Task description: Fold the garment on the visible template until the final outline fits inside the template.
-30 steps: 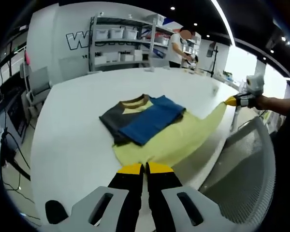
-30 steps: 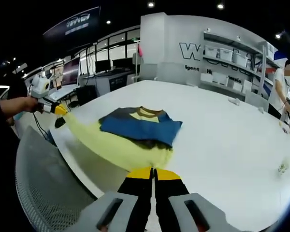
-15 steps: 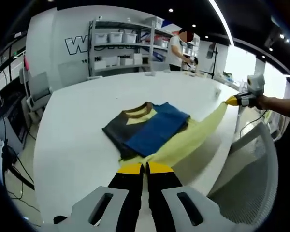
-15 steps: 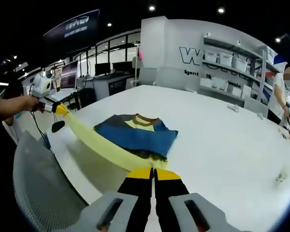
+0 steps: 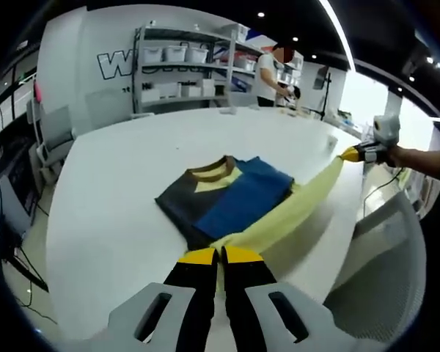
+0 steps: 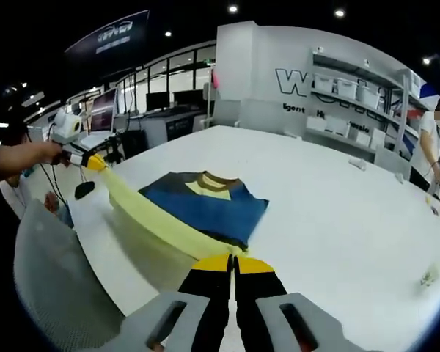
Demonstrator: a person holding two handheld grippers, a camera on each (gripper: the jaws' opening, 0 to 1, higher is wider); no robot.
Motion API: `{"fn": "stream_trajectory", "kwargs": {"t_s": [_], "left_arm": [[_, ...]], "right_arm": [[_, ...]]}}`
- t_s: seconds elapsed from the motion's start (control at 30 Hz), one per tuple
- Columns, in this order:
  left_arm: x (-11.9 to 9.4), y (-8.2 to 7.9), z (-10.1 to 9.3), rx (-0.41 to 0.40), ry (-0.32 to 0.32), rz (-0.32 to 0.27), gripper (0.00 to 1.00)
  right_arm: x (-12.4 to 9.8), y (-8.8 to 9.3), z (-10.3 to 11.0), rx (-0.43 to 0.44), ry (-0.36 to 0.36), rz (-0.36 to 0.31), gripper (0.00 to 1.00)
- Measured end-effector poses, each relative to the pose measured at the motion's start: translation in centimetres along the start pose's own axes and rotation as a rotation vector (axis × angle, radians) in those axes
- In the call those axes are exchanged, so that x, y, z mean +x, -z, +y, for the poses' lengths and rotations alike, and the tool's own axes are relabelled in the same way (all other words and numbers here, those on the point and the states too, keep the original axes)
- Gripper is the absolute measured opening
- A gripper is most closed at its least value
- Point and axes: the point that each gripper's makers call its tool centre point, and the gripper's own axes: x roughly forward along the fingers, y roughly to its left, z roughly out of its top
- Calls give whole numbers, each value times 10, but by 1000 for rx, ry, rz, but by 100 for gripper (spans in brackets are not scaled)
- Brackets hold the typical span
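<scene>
So both grippers [image 5: 220, 254] [image 6: 233, 262] clamp the shirt's [image 5: 227, 192] yellow hem [image 5: 293, 209], stretched taut to fold it flat over the table [image 5: 117, 213].

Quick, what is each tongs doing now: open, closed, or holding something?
Left tongs: closed on the garment, at its yellow hem.
Right tongs: closed on the same hem, other end.

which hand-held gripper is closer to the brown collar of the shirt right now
Neither clearly. The left hand-held gripper and the right hand-held gripper each pinch one end of the lifted yellow hem, both off the near side of the shirt, across from the brown collar.
</scene>
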Motion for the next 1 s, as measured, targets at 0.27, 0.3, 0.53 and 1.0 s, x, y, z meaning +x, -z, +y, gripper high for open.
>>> {"fn": "stream_trajectory", "kwargs": {"t_s": [0.27, 0.3, 0.53, 1.0], "left_arm": [[7, -17, 10, 11, -6, -21, 1], [7, -18, 11, 13, -7, -21, 1], [10, -28, 16, 23, -13, -28, 1], [13, -57, 23, 51, -30, -61, 1]], "right_arm": [[8, -17, -10, -21, 6, -24, 0], [9, -19, -11, -21, 6, -26, 0], [15, -31, -16, -37, 7, -43, 0], [25, -60, -29, -59, 20, -88, 0]]}}
